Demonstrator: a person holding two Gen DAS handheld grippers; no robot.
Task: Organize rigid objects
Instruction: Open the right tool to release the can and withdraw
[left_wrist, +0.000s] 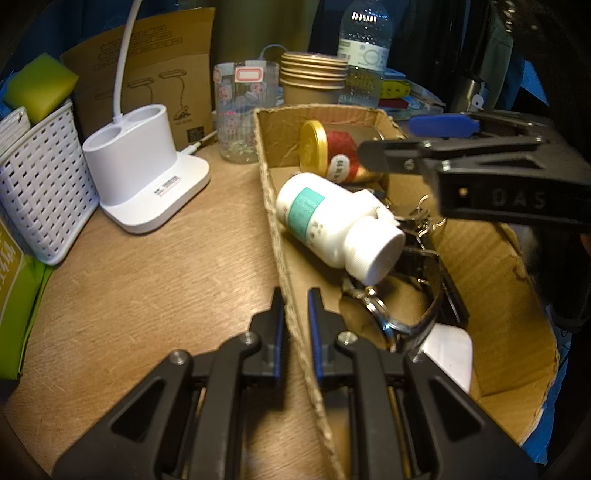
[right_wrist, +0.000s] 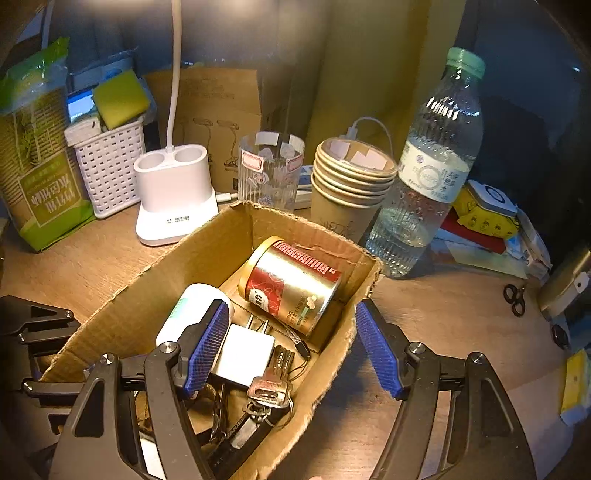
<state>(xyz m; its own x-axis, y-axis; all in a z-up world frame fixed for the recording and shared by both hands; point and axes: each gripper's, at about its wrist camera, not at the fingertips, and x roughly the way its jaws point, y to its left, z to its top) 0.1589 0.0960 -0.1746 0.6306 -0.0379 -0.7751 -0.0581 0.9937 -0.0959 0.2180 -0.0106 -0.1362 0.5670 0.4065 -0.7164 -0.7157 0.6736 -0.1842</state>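
An open cardboard box (left_wrist: 480, 258) (right_wrist: 147, 295) stands on the wooden table. In it lie a gold and red can (left_wrist: 332, 155) (right_wrist: 295, 284) on its side, a white pill bottle (left_wrist: 325, 218) (right_wrist: 188, 306), a white charger plug (right_wrist: 245, 354), a bunch of keys (right_wrist: 267, 387) and dark glasses (left_wrist: 406, 295). My left gripper (left_wrist: 295, 295) is shut on the box's left wall, one pad on each side of it. My right gripper (right_wrist: 291, 303) (left_wrist: 388, 138) hangs open over the box's far right part, with nothing between its pads.
Left of the box stand a white lamp base (left_wrist: 147, 177), a white basket (left_wrist: 40, 192) and a green packet (right_wrist: 37, 166). Behind it are a glass (left_wrist: 245, 110), stacked paper cups (left_wrist: 314, 77) and a water bottle (right_wrist: 428, 177). Small scissors (right_wrist: 515, 295) lie at the right.
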